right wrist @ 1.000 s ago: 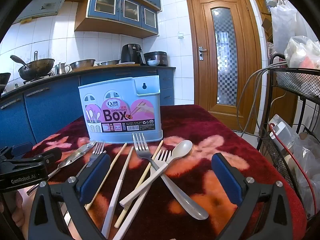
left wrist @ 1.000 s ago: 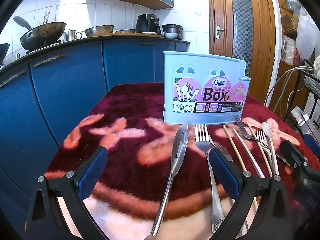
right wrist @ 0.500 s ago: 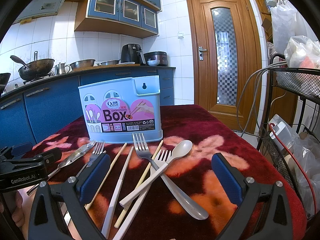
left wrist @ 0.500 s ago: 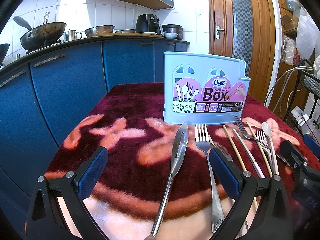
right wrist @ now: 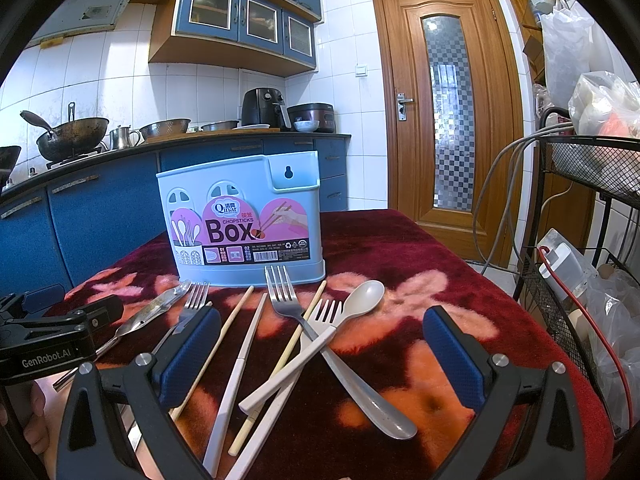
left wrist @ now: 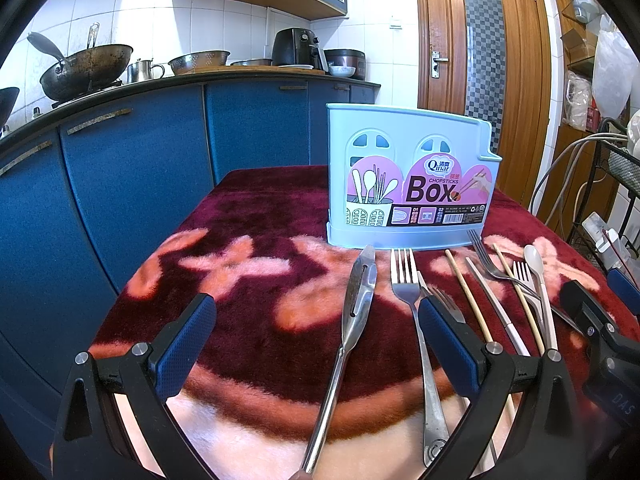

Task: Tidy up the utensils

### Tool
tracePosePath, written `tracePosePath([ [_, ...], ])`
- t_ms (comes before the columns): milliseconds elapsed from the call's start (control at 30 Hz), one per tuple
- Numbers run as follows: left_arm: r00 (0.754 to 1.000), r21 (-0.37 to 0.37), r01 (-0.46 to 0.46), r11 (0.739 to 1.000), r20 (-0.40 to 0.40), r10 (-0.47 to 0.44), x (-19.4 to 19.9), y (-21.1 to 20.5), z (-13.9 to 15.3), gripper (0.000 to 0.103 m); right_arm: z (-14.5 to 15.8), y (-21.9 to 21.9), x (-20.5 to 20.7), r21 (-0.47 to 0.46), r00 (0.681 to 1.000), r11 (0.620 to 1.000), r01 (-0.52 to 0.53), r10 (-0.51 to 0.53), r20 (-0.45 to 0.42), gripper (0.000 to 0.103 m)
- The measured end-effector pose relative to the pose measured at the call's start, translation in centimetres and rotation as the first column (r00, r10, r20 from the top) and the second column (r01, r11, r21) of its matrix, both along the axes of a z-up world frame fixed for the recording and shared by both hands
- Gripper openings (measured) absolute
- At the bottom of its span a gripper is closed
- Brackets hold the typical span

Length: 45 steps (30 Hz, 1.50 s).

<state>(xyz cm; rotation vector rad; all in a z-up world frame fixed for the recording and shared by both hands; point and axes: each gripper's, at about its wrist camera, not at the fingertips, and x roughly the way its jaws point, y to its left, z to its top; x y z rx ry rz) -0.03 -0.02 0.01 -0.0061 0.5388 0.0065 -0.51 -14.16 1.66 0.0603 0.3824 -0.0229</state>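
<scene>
Your left gripper (left wrist: 314,340) was spread wide and empty, and the steel peeler (left wrist: 352,322) lay directly between its fingers, long axis running straight ahead toward the blue chopsticks box (left wrist: 408,182) beyond. Your right gripper (right wrist: 322,350), equally wide and empty, straddled the crossed forks and white spoon (right wrist: 362,294). Everything rested on a plush red floral cloth (left wrist: 260,264), kitchen counters behind.
</scene>
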Motion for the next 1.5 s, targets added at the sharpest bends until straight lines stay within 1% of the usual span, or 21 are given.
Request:
tracePosePath([
  [967,1.0,0.0,0.0,1.0,0.001,0.0,0.0,0.0,0.0,0.102,0.0,0.0,0.0,0.0,1.0,1.0,0.0,0.0,-0.001,0.103],
  [1133,1.0,0.002,-0.003,1.0,0.003,0.003,-0.1,0.0,0.1,0.102,0.1,-0.1,0.0,0.01,1.0,1.0,-0.02,0.02,-0.011,0.103],
  [1333,1.0,0.012,-0.001,1.0,0.013,0.0,-0.3,-0.2,0.3,0.102,0.7,-1.1,0.5,0.055,0.999,0.998,-0.024,0.026,-0.039,0.103],
  [1500,1.0,0.028,0.001,1.0,0.027,-0.002,-0.6,-0.1,1.2,0.102,1.3,-1.2,0.6,0.052,0.998,0.998,-0.02,0.023,-0.06,0.103],
])
